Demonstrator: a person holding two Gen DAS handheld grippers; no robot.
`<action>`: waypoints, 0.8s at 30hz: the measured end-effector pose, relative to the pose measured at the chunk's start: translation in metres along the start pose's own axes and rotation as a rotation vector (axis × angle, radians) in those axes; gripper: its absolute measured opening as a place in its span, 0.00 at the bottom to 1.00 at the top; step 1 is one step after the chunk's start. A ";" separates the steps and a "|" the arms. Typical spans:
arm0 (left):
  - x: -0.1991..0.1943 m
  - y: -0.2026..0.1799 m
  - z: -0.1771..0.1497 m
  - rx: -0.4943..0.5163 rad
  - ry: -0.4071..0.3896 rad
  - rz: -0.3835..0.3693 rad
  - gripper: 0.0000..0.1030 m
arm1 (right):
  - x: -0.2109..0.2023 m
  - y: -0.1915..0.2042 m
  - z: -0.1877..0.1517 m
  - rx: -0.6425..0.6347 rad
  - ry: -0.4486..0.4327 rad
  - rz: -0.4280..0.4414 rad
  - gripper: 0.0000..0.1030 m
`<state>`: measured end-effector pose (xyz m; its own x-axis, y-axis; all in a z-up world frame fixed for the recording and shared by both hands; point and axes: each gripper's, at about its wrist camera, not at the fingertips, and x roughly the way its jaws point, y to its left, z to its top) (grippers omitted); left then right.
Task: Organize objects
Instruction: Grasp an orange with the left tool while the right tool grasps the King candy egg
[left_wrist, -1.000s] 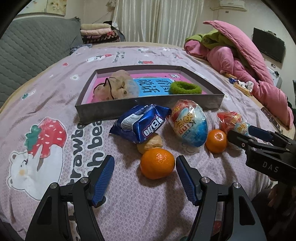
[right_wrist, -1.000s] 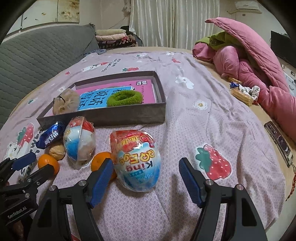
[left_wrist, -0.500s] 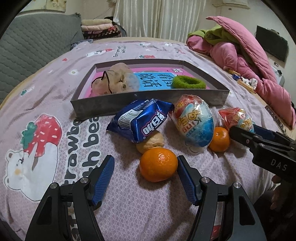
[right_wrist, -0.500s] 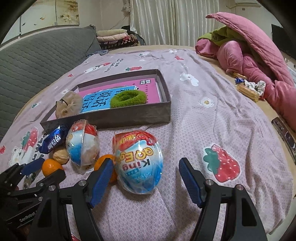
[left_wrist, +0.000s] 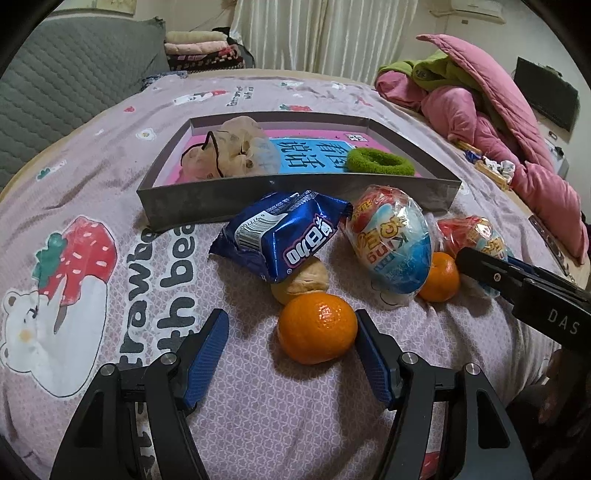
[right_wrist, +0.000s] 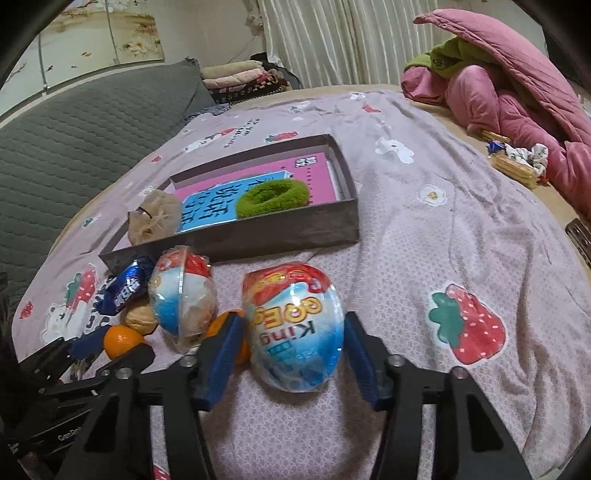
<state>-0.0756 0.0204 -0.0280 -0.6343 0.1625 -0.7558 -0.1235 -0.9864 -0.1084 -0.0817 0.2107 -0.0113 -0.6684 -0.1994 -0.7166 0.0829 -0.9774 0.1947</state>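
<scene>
Right gripper (right_wrist: 293, 354): jaws have just been closing around a King Egg candy egg (right_wrist: 293, 328) lying on the bedspread (right_wrist: 424, 229) in front of the grey tray (right_wrist: 288, 230), pads at its flanks (firm contact unclear). Left gripper (left_wrist: 291, 354): jaws wide, straddling a mandarin (left_wrist: 317, 328), right pad just beside it, left pad clear.

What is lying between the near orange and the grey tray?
In the left wrist view, a walnut and a blue snack packet lie between the near orange and the grey tray.
</scene>
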 end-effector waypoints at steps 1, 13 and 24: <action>0.000 0.000 0.000 0.001 0.000 -0.003 0.64 | 0.000 0.001 0.000 -0.004 -0.002 -0.003 0.52; -0.004 -0.006 -0.002 0.021 0.001 -0.068 0.39 | -0.010 0.003 0.001 -0.006 -0.057 0.014 0.51; -0.020 -0.004 0.001 0.019 -0.065 -0.078 0.39 | -0.020 0.010 0.003 -0.042 -0.128 0.013 0.51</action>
<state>-0.0629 0.0207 -0.0119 -0.6706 0.2410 -0.7016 -0.1887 -0.9701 -0.1528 -0.0700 0.2048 0.0072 -0.7557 -0.2040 -0.6223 0.1210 -0.9774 0.1735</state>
